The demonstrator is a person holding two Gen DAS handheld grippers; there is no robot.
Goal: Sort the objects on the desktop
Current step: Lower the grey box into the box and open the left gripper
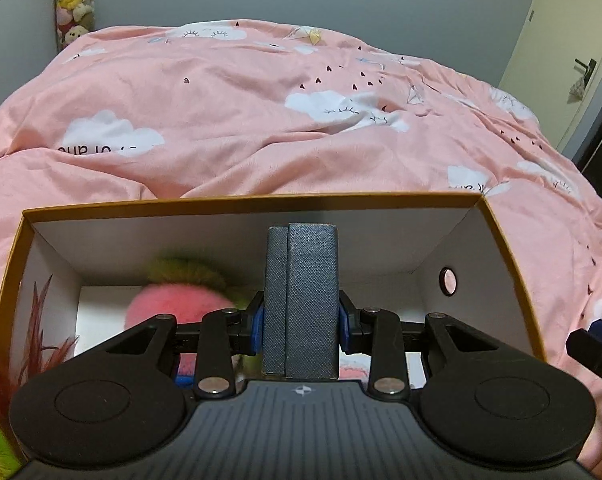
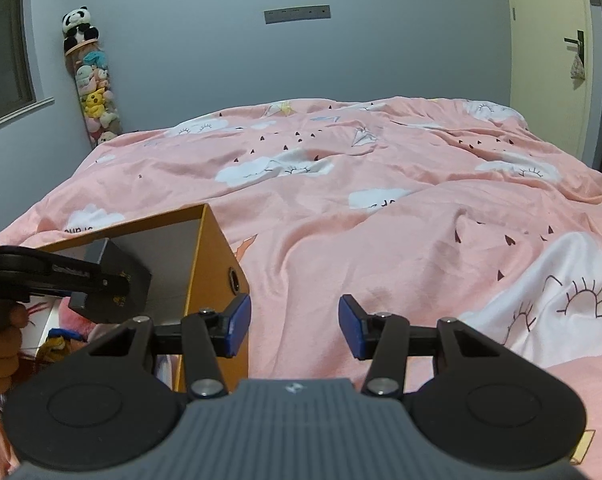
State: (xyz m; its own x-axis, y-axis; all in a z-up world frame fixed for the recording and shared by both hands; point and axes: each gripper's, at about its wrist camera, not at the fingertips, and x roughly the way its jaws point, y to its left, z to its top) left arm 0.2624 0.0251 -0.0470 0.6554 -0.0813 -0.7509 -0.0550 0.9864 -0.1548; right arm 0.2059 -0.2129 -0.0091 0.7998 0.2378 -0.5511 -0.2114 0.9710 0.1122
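Note:
My left gripper (image 1: 301, 322) is shut on a small grey textured box (image 1: 301, 300) and holds it upright above the open orange cardboard box (image 1: 253, 203). Inside the cardboard box lie a pink and green plush toy (image 1: 177, 300) and other soft items, partly hidden by the gripper. The right wrist view shows the left gripper (image 2: 97, 280) holding the grey box (image 2: 117, 276) over the cardboard box (image 2: 217, 248). My right gripper (image 2: 293, 326) is open and empty over the pink quilt, just right of the cardboard box.
The cardboard box stands on a bed with a rumpled pink cloud-print quilt (image 2: 381, 208). A column of plush toys (image 2: 95, 96) stands in the far left corner. A door (image 2: 549, 40) is at the far right. Reddish feathers (image 1: 33, 340) stick up at the box's left edge.

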